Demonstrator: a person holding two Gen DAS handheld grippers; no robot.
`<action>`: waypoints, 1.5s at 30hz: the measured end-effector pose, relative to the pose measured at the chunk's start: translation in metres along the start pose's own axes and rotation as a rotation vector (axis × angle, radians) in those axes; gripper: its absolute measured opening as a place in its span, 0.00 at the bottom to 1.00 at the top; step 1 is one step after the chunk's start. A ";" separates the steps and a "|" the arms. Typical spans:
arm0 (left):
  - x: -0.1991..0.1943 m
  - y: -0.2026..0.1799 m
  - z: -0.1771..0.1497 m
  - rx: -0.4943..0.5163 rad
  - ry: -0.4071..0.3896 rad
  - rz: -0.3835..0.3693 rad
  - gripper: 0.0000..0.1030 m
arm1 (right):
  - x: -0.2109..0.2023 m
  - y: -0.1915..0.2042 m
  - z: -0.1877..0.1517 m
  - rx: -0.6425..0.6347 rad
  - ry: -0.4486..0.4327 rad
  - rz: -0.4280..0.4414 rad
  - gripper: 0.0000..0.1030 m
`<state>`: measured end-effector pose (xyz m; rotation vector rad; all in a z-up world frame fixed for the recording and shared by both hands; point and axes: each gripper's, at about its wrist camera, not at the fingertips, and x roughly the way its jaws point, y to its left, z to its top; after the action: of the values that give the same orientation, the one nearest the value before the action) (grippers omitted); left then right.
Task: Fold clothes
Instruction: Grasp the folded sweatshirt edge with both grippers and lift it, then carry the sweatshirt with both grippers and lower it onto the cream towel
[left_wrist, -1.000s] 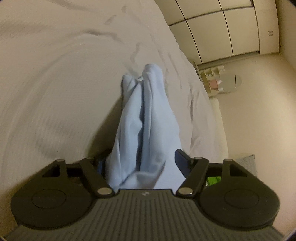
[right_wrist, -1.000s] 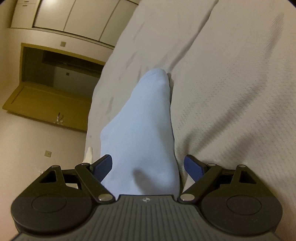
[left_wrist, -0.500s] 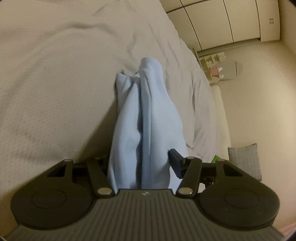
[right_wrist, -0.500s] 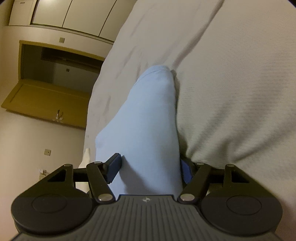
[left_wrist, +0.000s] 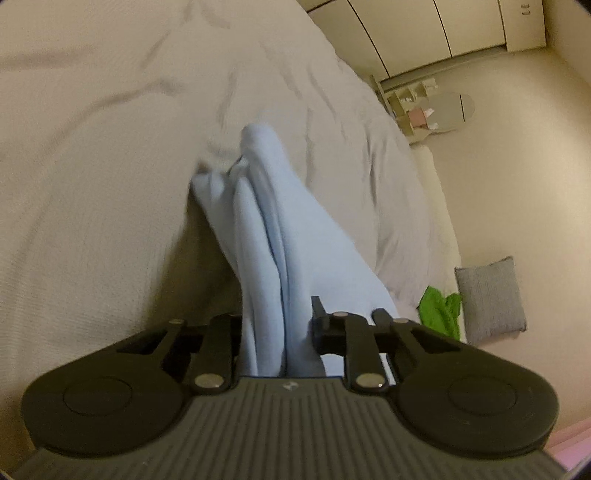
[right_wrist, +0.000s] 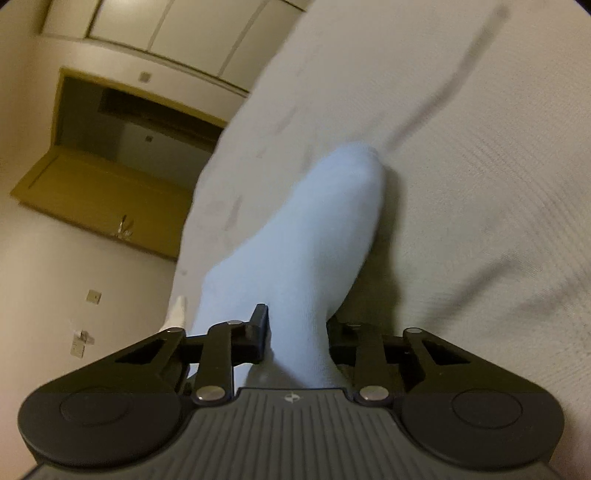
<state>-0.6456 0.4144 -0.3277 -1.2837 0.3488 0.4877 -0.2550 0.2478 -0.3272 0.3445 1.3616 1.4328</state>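
Our left tool (left_wrist: 276, 328) is pinched tight on the light blue garment (left_wrist: 280, 236); our right tool (right_wrist: 297, 332) is likewise closed on it. From each, the cloth runs up mid-frame, bunched, over the bed (left_wrist: 110, 184). We judge uneven pulling could slip a grip or twist the fold.

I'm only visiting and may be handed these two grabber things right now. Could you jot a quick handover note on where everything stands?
Left gripper: shut on the light blue garment, which is bunched in long folds between its fingers.
Right gripper: shut on the same garment, gathered smooth.
The garment stretches from each gripper toward the white bed; its far end seems to reach the cover.
Done: both ends gripped.
Left: spread it flat on the bed and fold; no neat fold shows yet. A green cloth lies beside the bed.
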 end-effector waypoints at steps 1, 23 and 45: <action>-0.011 -0.006 0.003 0.003 -0.011 -0.001 0.17 | -0.002 0.015 0.002 -0.022 0.002 0.000 0.26; -0.391 0.060 0.221 0.023 -0.256 0.205 0.17 | 0.241 0.390 -0.053 -0.148 0.139 0.197 0.25; -0.402 0.242 0.199 -0.243 -0.202 0.313 0.21 | 0.376 0.347 -0.197 -0.134 0.402 -0.143 0.50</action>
<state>-1.1186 0.5959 -0.2726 -1.4064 0.3287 0.9420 -0.7205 0.5286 -0.2599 -0.1350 1.5625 1.5146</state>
